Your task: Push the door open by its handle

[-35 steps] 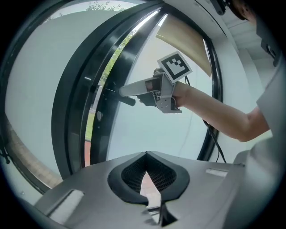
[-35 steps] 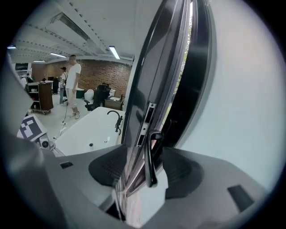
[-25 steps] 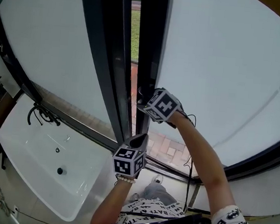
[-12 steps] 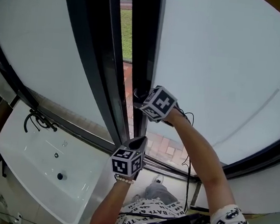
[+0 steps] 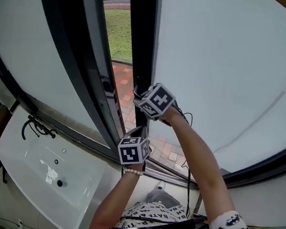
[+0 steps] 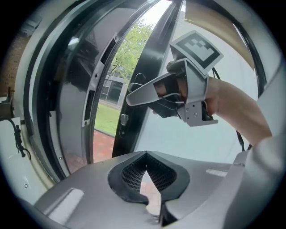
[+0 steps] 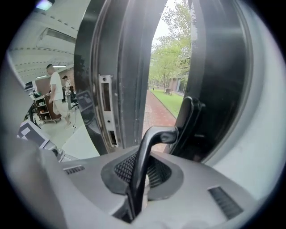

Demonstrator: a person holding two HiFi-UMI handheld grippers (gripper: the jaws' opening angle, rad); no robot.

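Note:
The frosted-glass door [image 5: 228, 69] has a dark frame edge [image 5: 139, 45] and stands ajar. Its dark lever handle [image 7: 154, 138] runs from the door edge back between my right gripper's [image 7: 138, 179] jaws, which have just been closing and are now shut on it. In the head view the right gripper [image 5: 140, 100] sits against the door edge, hiding most of the handle. My left gripper [image 5: 142, 132] hangs just below it, near the gap. Its jaws [image 6: 145, 156] are shut with nothing between them. The right gripper [image 6: 134, 96] shows above them.
The fixed dark frame [image 5: 73, 54] with its metal strike plate [image 7: 107, 112] stands left of the gap. Brick paving [image 5: 125, 84] and grass [image 5: 118, 33] lie outside. A white basin [image 5: 51, 178] with a black tap [image 5: 36, 125] is at the lower left.
The gap between door and frame has widened, showing more grass and paving. Both grippers have moved forward with the door edge, the left one closing in under the right.

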